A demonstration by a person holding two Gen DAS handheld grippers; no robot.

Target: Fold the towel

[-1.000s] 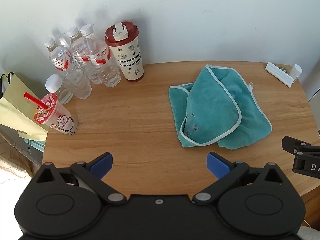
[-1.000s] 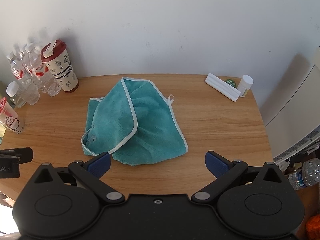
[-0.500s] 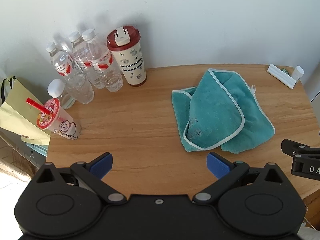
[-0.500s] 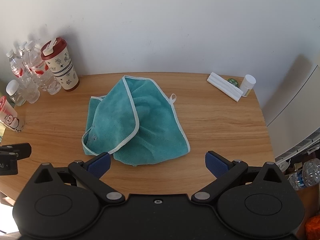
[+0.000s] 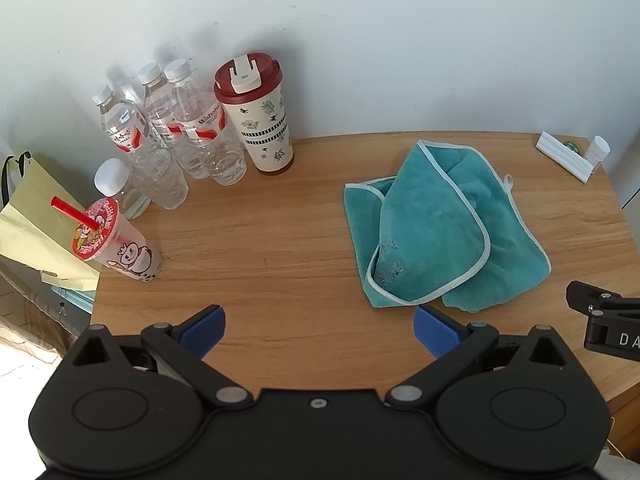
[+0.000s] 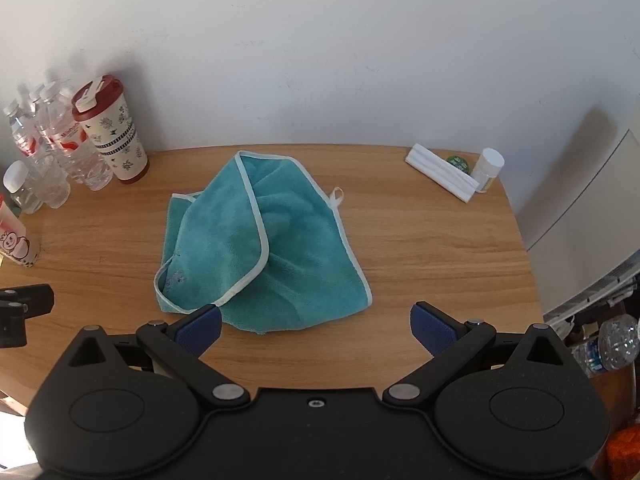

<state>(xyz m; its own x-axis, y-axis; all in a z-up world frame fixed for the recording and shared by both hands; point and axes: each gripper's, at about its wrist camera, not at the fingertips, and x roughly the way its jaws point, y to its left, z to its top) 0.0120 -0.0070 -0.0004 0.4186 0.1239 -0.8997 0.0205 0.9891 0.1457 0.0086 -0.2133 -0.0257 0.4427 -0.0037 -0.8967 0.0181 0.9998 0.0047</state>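
One teal towel (image 6: 260,248) with pale blue piping lies crumpled and loosely doubled over on the wooden surface (image 6: 432,248), right of centre in the left wrist view and at centre in the right wrist view. A small hanging loop (image 6: 336,195) sticks out at its far right edge.

Left gripper (image 5: 318,330): blue-padded fingers (image 5: 202,330) spread wide apart, holding nothing, hovering over bare wood near the front edge, left of the towel. The right-hand finger pad sits just in front of the towel's near edge.

Right gripper (image 6: 316,328): fingers (image 6: 434,328) also spread wide, holding nothing. Its left pad overlaps the towel's near left corner in view; contact cannot be told.

Part of the right gripper shows at the right edge of the left wrist view, with white letters "DA" readable.

Count at back left of the surface:
- Three clear water bottles (image 5: 192,132) with white caps and red-and-white labels; the writing is too small to read surely.
- One shorter clear bottle (image 5: 120,188) with a white cap.
- One cream tumbler (image 5: 260,120), dark red lid, white flip tab, leaf and stripe pattern.
- One plastic drink cup (image 5: 116,240), red printed seal, red straw, cartoon figure on the side.

Back right corner: one white folded strip (image 6: 440,172), one small green round item (image 6: 456,161), one small white-capped vial (image 6: 488,168).

Off the left edge, one yellow paper bag (image 5: 36,224).
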